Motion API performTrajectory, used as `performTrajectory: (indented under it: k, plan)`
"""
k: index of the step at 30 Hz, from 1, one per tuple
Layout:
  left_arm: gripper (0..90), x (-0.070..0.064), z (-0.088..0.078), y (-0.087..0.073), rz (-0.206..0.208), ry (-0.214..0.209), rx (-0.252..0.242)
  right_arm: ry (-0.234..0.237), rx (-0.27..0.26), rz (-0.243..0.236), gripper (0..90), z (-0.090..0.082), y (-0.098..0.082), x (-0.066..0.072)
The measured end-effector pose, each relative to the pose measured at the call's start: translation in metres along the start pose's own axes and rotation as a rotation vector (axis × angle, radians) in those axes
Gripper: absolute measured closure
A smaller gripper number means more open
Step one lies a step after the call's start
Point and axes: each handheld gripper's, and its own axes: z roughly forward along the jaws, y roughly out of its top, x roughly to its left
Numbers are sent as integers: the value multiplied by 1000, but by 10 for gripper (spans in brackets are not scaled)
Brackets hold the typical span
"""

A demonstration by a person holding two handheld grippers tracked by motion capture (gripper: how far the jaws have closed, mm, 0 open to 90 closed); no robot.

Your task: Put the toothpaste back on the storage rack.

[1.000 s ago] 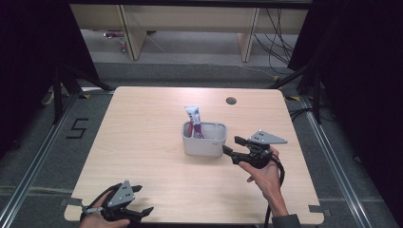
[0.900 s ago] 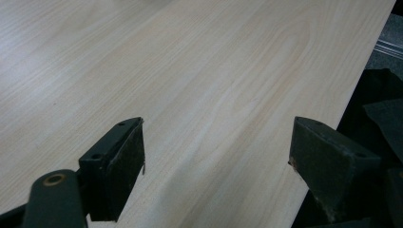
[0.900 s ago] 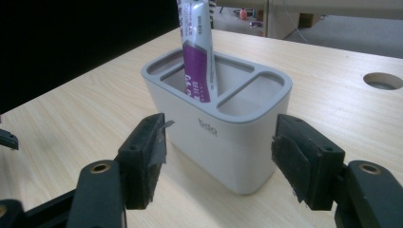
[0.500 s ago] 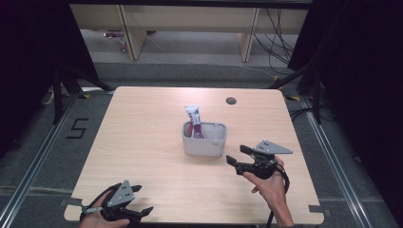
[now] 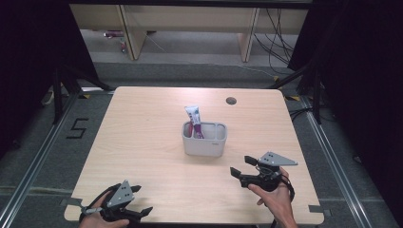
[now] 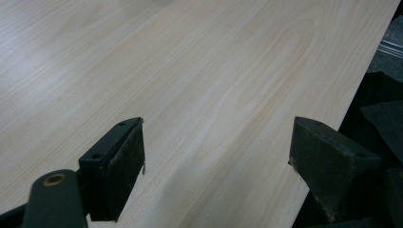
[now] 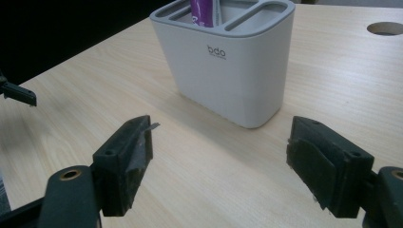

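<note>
Right tool [image 5: 243,166] spread, just opening, empty, level toward holder [image 5: 204,140]; left tool [image 5: 138,199] spread.

Holder [image 5: 204,142]: pale grey, compartmented, upright mid-table, branded lettering on its front wall.
Toothpaste tube [image 5: 193,117]: white with purple and red print, upright in the holder's left compartment, top poking out.
</note>
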Motion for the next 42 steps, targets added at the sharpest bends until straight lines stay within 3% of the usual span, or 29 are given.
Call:
performTrajectory:
  k: [2,5,6,7,8,9,11,13,15,16,17,18,19,20,22,23,25,26,29,31,33,37,38,39,40,42]
  plan:
    - [187,0,-2,-1,2,-2,1,0,3,24,239,0,-3,2]
    - [187,-1,-4,-4,-7,12,-2,0,17,-1,237,-1,-5,0]
    - [187,-1,-4,-5,-6,14,3,6,21,36,237,-1,-5,3]
    - [187,0,-5,-6,1,22,11,-2,13,4,236,-2,-6,1]
    - [187,-1,-5,-7,-8,18,7,-2,25,36,235,-2,-7,4]
    - [187,-1,-6,-7,-14,21,0,-2,19,8,234,-2,-8,3]
    - [187,-2,-8,-8,-10,28,4,7,29,30,233,-1,-13,7]
    - [187,-1,-9,-8,-8,27,2,-4,44,-13,231,-1,-17,7]
    - [187,-2,-9,-9,-21,26,-10,10,88,27,224,-1,-22,12]
    - [187,-2,-9,-9,-22,26,-11,12,83,-9,224,0,-23,11]
    - [187,-2,-10,-9,-13,26,6,15,90,18,222,0,-25,14]
    - [187,-1,-10,-9,-3,31,15,14,93,-7,220,0,-27,14]
    - [187,-1,-10,-9,-6,32,13,16,107,13,219,0,-28,17]
    - [187,-2,-9,-9,-13,25,5,8,109,-22,219,-1,-28,15]
    - [187,-1,-9,-9,0,32,14,0,123,10,219,-3,-31,19]
    - [187,-3,-8,-9,-19,26,-2,-7,120,-34,219,-3,-32,17]
    - [187,-1,-9,-9,-1,31,14,-18,133,-37,217,-5,-36,18]
    - [187,-1,-8,-9,0,31,15,-13,145,-17,217,-6,-38,20]
    - [187,-1,-8,-9,-1,32,15,-16,164,-45,205,-7,-43,21]
    - [187,-2,-8,-9,-8,28,8,-31,179,-36,203,-7,-46,24]
    - [187,-2,-8,-9,-6,28,9,-35,182,-72,203,-8,-48,26]
    - [187,-2,-8,-9,-9,29,10,-25,213,-33,201,-10,-52,32]
    - [187,-2,-8,-9,-9,29,10,-26,211,-77,201,-10,-52,30]
    - [187,-2,-8,-9,-11,23,9,-21,222,-48,200,-11,-54,33]
    - [186,-2,-8,-9,-13,24,8,-27,217,-79,201,-11,-55,32]
    - [187,-2,-8,-9,-8,29,10,-27,229,-84,201,-13,-57,33]
